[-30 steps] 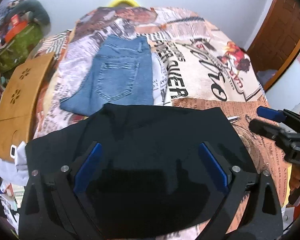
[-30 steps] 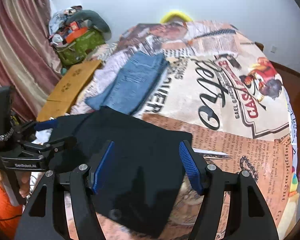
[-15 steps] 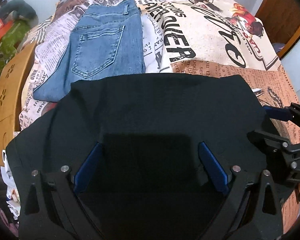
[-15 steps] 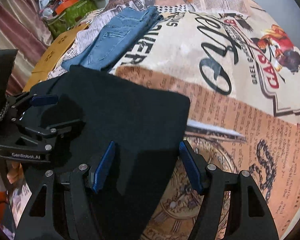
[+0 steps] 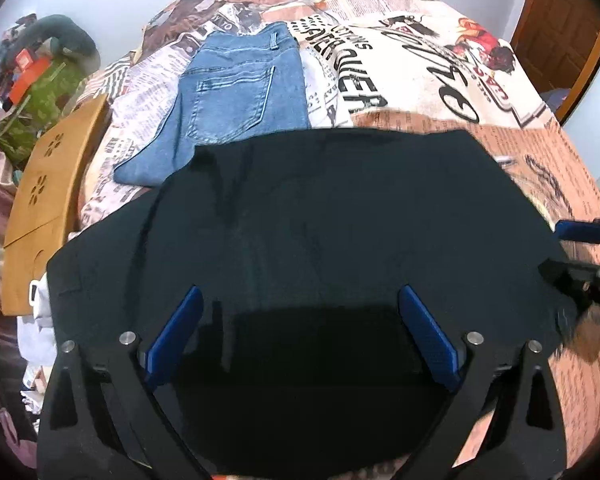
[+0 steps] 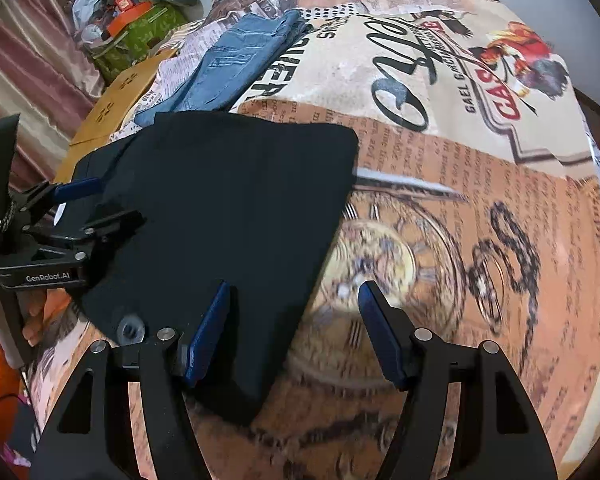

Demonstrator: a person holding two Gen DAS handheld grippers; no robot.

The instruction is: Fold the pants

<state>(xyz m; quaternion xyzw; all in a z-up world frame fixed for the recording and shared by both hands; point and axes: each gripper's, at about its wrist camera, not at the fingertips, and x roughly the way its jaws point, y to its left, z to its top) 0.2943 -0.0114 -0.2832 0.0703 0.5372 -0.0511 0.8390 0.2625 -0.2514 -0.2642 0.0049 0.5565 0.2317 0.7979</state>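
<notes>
I see the folded black fabric pants (image 5: 320, 220) flat on the newspaper-print bed cover (image 6: 480, 208), filling ctr of left wrist view. Left gripper (image 5: 300, 332): jaws apart, hovering over near edge of pants, nothing clamped. Right gripper (image 6: 294, 320): jaws apart, straddling pants' right edge at 6 o'clock, no grip. Folded blue denim jeans (image 5: 236, 96) lie at 11 o'clock, just beyond the pants.
</notes>
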